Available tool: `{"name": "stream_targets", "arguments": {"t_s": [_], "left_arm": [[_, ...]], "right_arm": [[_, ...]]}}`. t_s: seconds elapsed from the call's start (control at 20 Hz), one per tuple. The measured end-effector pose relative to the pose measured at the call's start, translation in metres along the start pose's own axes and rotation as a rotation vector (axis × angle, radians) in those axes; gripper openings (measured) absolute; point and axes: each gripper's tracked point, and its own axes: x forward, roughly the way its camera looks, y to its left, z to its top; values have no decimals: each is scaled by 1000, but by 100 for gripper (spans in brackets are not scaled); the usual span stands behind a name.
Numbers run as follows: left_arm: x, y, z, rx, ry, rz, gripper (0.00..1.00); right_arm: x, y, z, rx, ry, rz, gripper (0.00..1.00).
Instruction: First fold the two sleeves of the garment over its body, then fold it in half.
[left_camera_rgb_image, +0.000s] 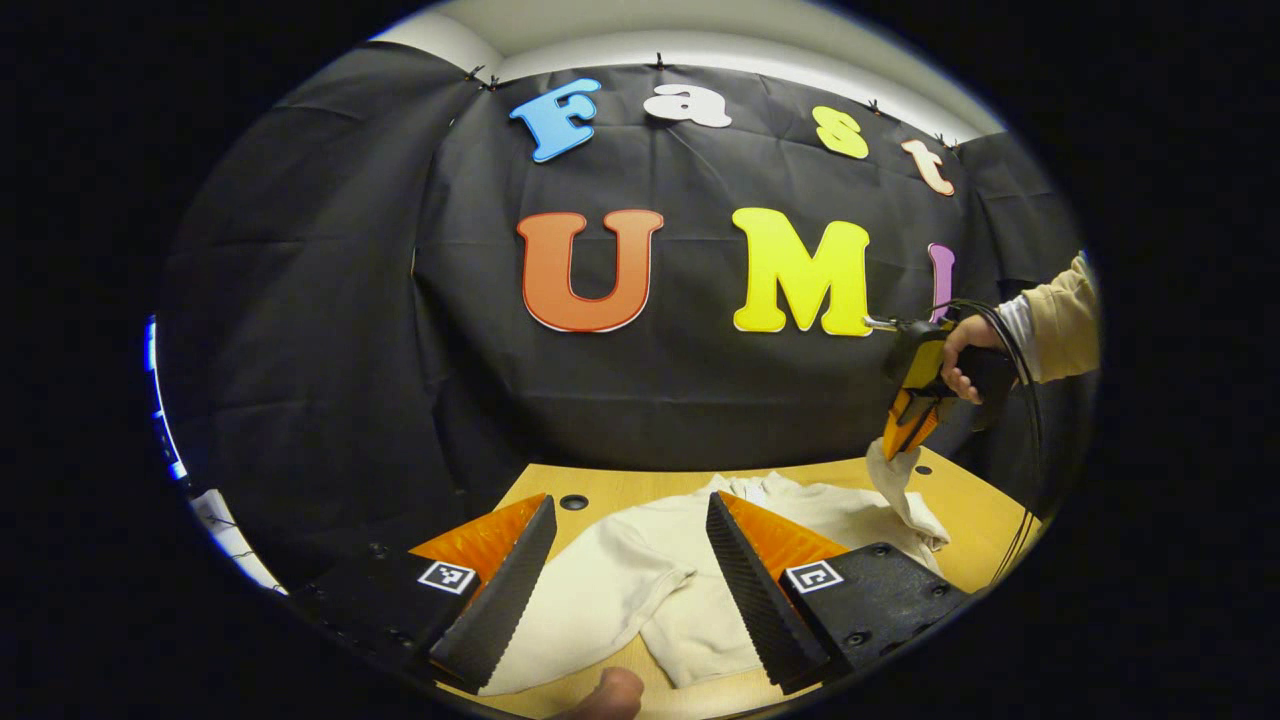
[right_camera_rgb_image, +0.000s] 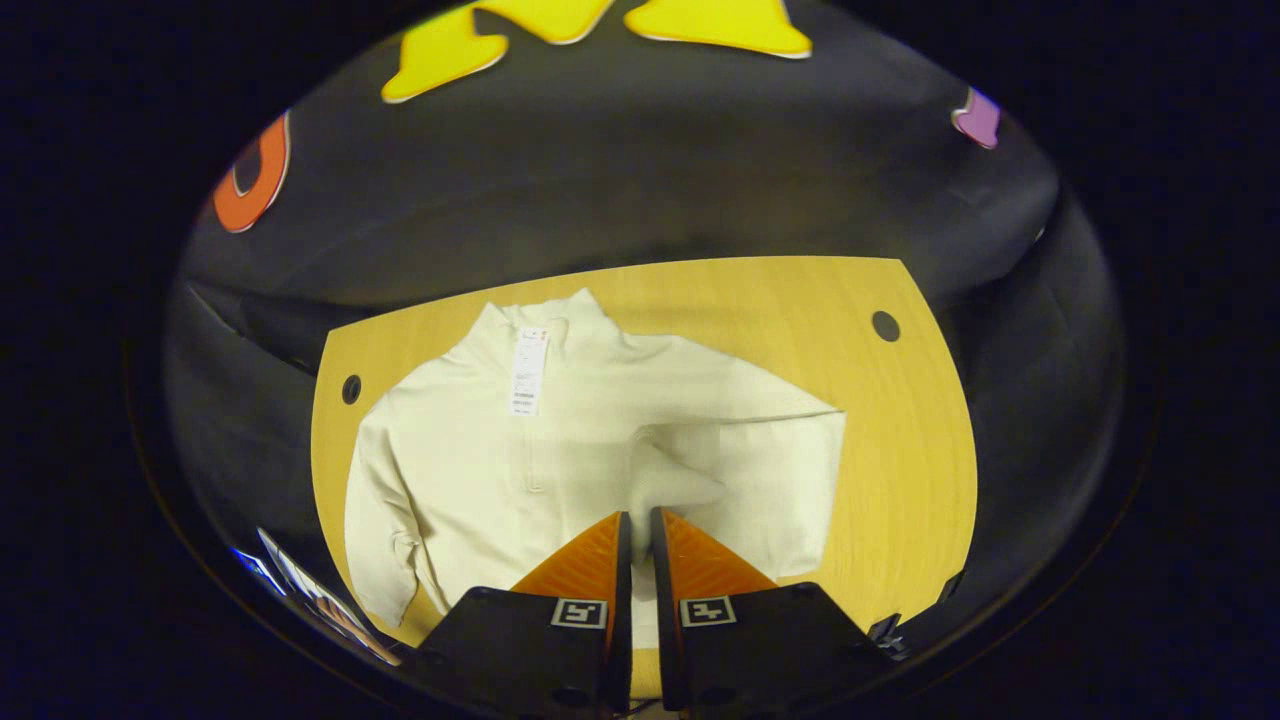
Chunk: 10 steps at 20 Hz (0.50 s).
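Right tongs (right_camera_rgb_image: 640, 525) pinch the sleeve (right_camera_rgb_image: 670, 470), lifted over the garment (right_camera_rgb_image: 500, 460) on the table (right_camera_rgb_image: 900, 420); body lies at their 12 o'clock, collar far. Left tongs (left_camera_rgb_image: 630, 560) hang spread; other sleeve (right_camera_rgb_image: 375, 520) at 9 o'clock.

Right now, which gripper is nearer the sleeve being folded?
Right. The right gripper is shut on that sleeve, lifting it above the garment. The left gripper hovers open, apart, over the other sleeve.
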Motion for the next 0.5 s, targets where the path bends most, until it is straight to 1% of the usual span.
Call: {"name": "stream_targets", "arguments": {"t_s": [0.15, 0.2, 0.25, 0.35, 0.5], "left_arm": [[-8, 10, -14, 16, 10, 1, 96], [-8, 12, -16, 24, 1, 0, 96], [-11, 15, -17, 31, -1, -2, 96], [-13, 23, -20, 37, 4, 5, 96], [-14, 34, -25, 48, 3, 18, 96]], "right_arm": [[11, 77, -9, -53, 15, 85, 12], [14, 98, -13, -81, 25, 99, 12], [15, 113, -17, -114, 29, 100, 12], [25, 131, -22, -185, 26, 71, 12], [39, 160, -38, -208, 62, 75, 12]]}}
